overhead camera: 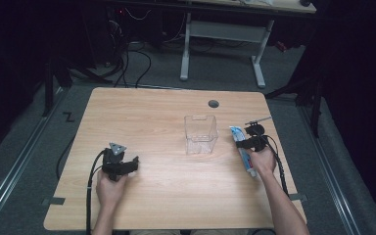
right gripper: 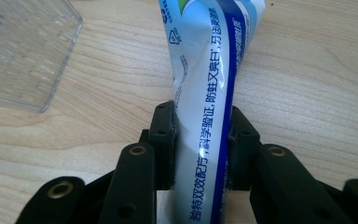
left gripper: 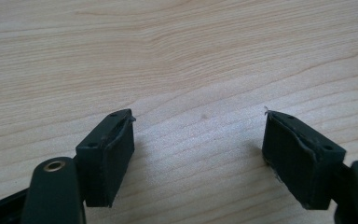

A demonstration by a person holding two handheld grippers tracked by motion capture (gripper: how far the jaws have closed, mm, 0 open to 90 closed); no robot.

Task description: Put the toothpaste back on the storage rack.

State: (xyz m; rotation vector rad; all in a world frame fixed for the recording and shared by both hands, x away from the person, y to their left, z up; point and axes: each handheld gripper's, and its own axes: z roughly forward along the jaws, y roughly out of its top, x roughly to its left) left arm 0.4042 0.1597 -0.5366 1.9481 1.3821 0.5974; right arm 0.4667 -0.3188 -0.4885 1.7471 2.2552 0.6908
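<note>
Jaws of the right gripper (right gripper: 200, 144) are clamped on a white and blue tube (right gripper: 209, 107), pads pressing both its sides, at about four o'clock on the worktop (overhead camera: 156, 117). At the tube's nine o'clock, just beside it, stands a clear plastic box (overhead camera: 200, 133), apart from it. Over at eight o'clock, the left gripper (left gripper: 198, 149) gapes wide over bare wood, holding nothing.

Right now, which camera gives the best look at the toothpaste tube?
The right gripper view: the toothpaste tube runs up the frame between the right claw, whose pads press on its sides, print readable. The high view shows it small beside the clear box. The left gripper view looks at table.
</note>
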